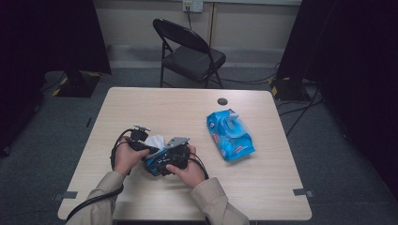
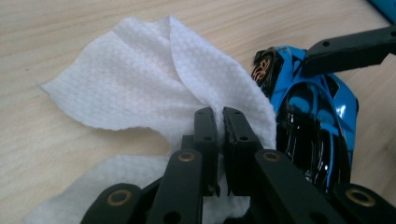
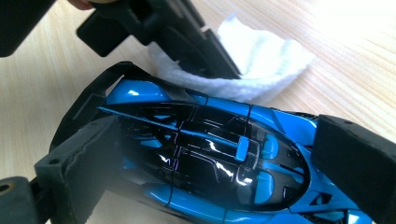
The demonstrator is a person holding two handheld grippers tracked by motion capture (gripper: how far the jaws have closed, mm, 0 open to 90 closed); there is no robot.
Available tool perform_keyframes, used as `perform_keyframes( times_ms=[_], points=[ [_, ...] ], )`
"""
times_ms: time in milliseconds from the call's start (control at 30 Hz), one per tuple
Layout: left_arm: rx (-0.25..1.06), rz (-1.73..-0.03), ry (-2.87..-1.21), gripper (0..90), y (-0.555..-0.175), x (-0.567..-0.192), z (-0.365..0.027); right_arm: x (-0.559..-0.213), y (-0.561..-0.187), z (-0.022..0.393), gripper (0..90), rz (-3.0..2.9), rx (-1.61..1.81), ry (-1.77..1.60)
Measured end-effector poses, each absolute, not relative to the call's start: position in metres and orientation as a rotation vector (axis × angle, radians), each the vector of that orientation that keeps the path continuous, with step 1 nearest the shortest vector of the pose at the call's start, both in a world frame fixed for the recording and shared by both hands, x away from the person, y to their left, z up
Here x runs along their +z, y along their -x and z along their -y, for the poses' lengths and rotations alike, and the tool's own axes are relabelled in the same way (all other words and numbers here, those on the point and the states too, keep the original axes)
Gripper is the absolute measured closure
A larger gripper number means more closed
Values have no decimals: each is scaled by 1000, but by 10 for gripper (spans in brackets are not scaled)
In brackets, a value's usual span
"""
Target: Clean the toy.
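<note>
Currently, centre-left of frame: my right tongs (image 3: 210,154) clamp the blue toy car (image 3: 205,158), my left tongs (image 2: 220,135) pinch a white wipe (image 2: 140,88) against it; wiping under way, unfinished, wipes pack (image 1: 230,134) at right.

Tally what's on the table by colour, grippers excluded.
Blue: 2, the toy car and the wipes pack
White: 1, the wipe
Dark: 1, a small round disc near the table's far edge
Total: 4
</note>
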State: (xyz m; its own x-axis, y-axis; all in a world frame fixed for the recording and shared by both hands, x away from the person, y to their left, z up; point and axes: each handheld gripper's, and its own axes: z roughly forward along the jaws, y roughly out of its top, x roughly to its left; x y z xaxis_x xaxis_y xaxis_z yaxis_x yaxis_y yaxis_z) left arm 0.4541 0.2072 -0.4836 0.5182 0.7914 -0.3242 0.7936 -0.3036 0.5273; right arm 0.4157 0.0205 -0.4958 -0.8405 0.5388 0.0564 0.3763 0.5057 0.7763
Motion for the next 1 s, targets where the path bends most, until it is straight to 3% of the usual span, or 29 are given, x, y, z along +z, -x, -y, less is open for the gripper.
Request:
perform_keyframes(
  times_ms=[1000],
  points=[
    [1,-1273,-2079,838,-486,-484,-174,-496,-417,-19,19,-2557,1251,-779]
  ],
)
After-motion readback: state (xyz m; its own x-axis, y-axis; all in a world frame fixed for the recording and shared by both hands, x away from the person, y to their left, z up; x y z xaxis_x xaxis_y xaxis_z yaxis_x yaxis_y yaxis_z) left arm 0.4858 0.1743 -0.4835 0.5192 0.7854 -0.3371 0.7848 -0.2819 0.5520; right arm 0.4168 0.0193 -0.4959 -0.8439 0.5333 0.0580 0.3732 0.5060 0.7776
